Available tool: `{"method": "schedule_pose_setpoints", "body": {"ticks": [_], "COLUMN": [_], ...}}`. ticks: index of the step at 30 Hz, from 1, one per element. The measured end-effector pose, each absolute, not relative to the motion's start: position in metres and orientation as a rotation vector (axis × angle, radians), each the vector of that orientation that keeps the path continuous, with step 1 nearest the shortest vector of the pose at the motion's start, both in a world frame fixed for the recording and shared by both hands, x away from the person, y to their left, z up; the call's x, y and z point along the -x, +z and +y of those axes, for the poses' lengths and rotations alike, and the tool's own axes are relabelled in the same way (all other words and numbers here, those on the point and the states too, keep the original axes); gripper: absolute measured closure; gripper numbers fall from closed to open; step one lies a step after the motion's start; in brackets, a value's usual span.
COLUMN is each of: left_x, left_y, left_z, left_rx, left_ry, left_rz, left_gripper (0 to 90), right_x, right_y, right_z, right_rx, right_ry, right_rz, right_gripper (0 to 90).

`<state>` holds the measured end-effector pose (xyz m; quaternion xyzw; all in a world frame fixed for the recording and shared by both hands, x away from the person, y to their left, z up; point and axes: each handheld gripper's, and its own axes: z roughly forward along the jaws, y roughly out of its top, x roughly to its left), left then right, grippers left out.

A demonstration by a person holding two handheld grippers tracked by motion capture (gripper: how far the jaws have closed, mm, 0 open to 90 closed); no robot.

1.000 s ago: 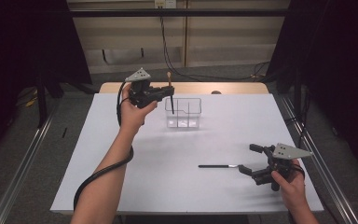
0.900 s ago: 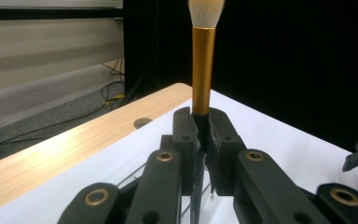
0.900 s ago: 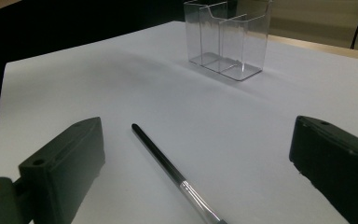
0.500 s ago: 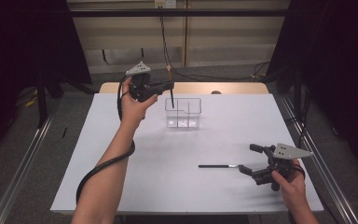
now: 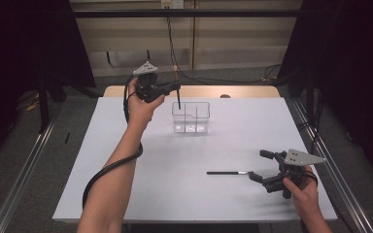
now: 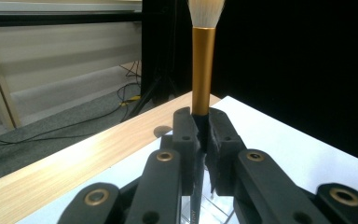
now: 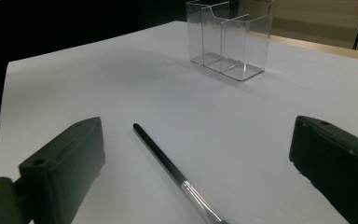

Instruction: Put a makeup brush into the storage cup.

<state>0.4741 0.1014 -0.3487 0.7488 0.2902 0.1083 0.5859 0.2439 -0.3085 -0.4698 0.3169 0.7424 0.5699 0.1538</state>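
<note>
My left gripper (image 5: 175, 88) is raised over the far side of the table, shut on a makeup brush (image 6: 203, 65). The brush has a gold ferrule and pale bristles and stands upright. Its black handle (image 5: 178, 103) hangs down to the top of the left compartment of a clear plastic organizer (image 5: 191, 116); I cannot tell whether its end is inside. My right gripper (image 5: 258, 165) rests low near the front right, open. A thin black brush with a silver ferrule (image 7: 161, 156) lies flat on the table between and ahead of its jaws, untouched.
A white sheet (image 5: 126, 194) covers the table, and a wooden strip (image 5: 243, 91) runs along the far edge. The organizer (image 7: 230, 37) stands alone near the far middle. Cables lie on the floor behind the table.
My left gripper has shifted slightly right toward the organizer, and the brush handle now hangs at its left compartment. The right gripper and the thin black brush have not moved.
</note>
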Motion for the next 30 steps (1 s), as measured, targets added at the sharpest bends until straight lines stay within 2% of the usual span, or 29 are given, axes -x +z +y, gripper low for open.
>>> {"method": "schedule_pose_setpoints", "body": {"ticks": [30], "left_x": [-0.476], "left_y": [-0.367], "left_z": [0.098], "left_rx": [-1.771], "left_ry": [0.273], "left_rz": [0.695], "left_gripper": [83.3], "right_x": [-0.244], "right_y": [-0.471], "right_z": [-0.309], "right_rx": [-0.905], "right_ry": [1.639], "right_rz": [2.133], "right_gripper": [2.8]}}
